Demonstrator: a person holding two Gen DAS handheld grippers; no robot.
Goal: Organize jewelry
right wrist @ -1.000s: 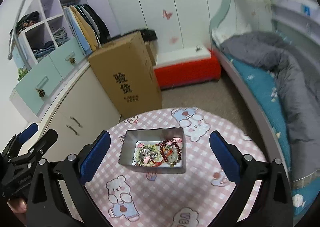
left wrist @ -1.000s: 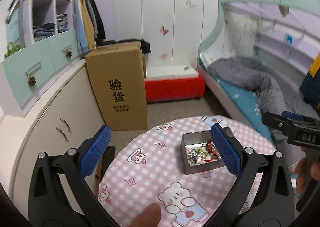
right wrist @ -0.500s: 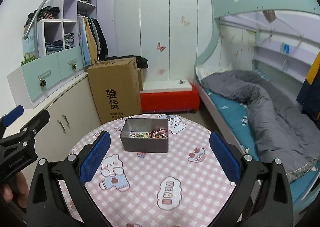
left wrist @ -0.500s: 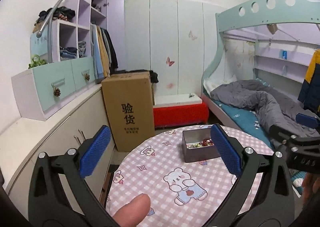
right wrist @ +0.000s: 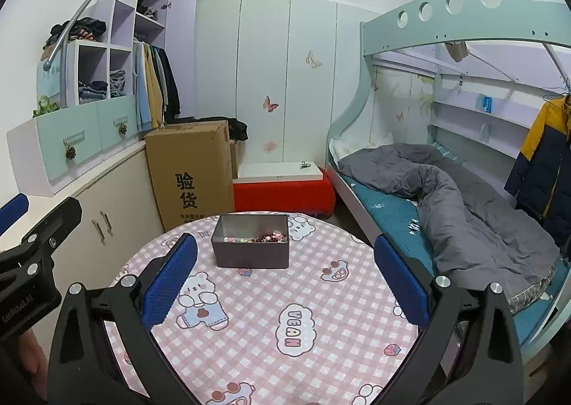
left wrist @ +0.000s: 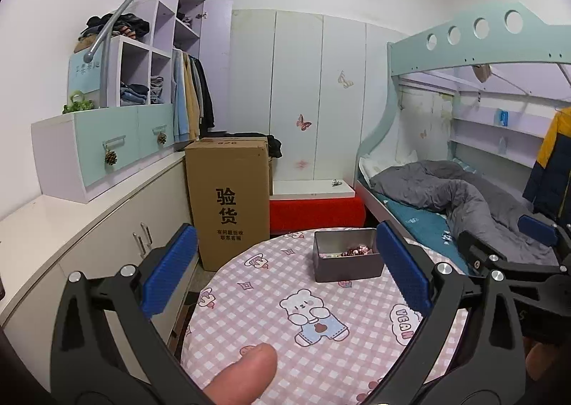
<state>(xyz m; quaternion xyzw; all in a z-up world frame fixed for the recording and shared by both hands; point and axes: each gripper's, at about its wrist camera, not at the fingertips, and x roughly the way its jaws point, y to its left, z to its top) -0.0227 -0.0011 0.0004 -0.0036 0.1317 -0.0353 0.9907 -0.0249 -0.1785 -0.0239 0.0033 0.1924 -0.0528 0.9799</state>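
A grey metal tin [left wrist: 346, 259] [right wrist: 250, 242] stands on the far half of a round table with a pink checked cloth [left wrist: 285, 301] [right wrist: 285, 298]. Bead bracelets and other jewelry [left wrist: 351, 251] [right wrist: 262, 238] lie inside it, only their tops showing over the rim. My left gripper [left wrist: 285, 271] hangs open above the near left of the table, well short of the tin. My right gripper [right wrist: 285, 276] is open too, nothing between its blue pads, held back from the tin. A fingertip [left wrist: 246, 376] shows at the bottom of the left wrist view.
A tall cardboard box [left wrist: 230, 198] [right wrist: 191, 173] stands on the floor beyond the table, against white cabinets [left wrist: 107, 226]. A red bench [right wrist: 283, 191] sits behind it. A bunk bed with a grey quilt [right wrist: 446, 198] fills the right side.
Both grippers have pulled back and tilted up from looking down at the tin, so the tin now appears farther off and lower. Both stayed open.
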